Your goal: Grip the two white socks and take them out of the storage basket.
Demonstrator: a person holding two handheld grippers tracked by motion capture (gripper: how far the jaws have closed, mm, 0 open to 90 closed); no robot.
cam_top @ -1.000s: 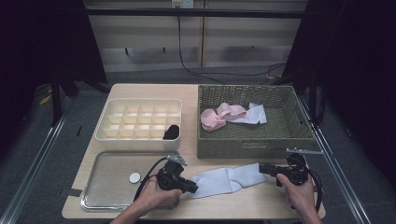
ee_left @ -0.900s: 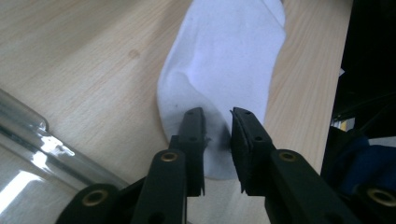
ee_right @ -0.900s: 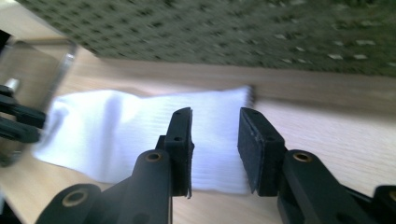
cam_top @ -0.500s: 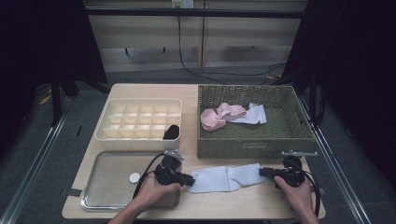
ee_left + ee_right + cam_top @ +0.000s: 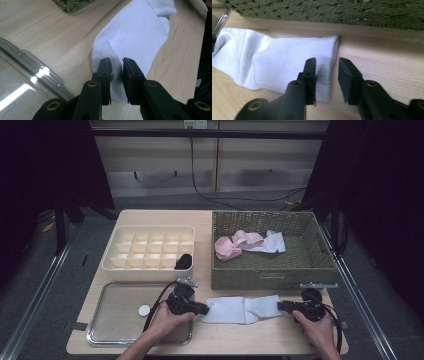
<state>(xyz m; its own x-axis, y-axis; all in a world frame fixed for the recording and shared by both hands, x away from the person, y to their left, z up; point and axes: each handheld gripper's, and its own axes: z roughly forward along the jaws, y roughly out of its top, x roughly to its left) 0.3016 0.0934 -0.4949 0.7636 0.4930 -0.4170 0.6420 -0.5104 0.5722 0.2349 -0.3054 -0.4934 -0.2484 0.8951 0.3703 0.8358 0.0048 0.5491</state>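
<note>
White sock (image 5: pixel 242 309) lies flat on the wooden table (image 5: pixel 260 340), stretched sideways along the near edge, just in front of the green wicker basket (image 5: pixel 272 276) and right of the metal tray (image 5: pixel 120 320).

Your left gripper (image 5: pixel 202 309) sits at the sock's left end. In the left gripper view (image 5: pixel 116 65) its jaws stand a narrow gap apart, over the rounded toe end of the sock (image 5: pixel 132 37); a bit of fabric shows in the gap, pads not pressing on it. Not a pinch as far as the frame shows. Jaws have just been easing closer.

Your right gripper (image 5: pixel 281 306) sits at the sock's right end. In the right gripper view (image 5: pixel 327 65) the jaws stand slightly apart, straddling the ribbed cuff edge of the sock (image 5: pixel 287 62): one jaw over the fabric, the other over bare table. They have just been closing, cuff edge between them, no clamp yet.

Both of your hands rest low at the table's near edge, left hand (image 5: pixel 167 320), right hand (image 5: pixel 317 327).

Elsewhere: basket holds a pink garment (image 5: pixel 235 244) and a white piece (image 5: pixel 270 242). Cream divided organizer (image 5: pixel 150 247) sits behind the tray, with a dark item (image 5: pixel 183 261) in its near right compartment. A small white disc (image 5: pixel 144 310) lies in the tray.
</note>
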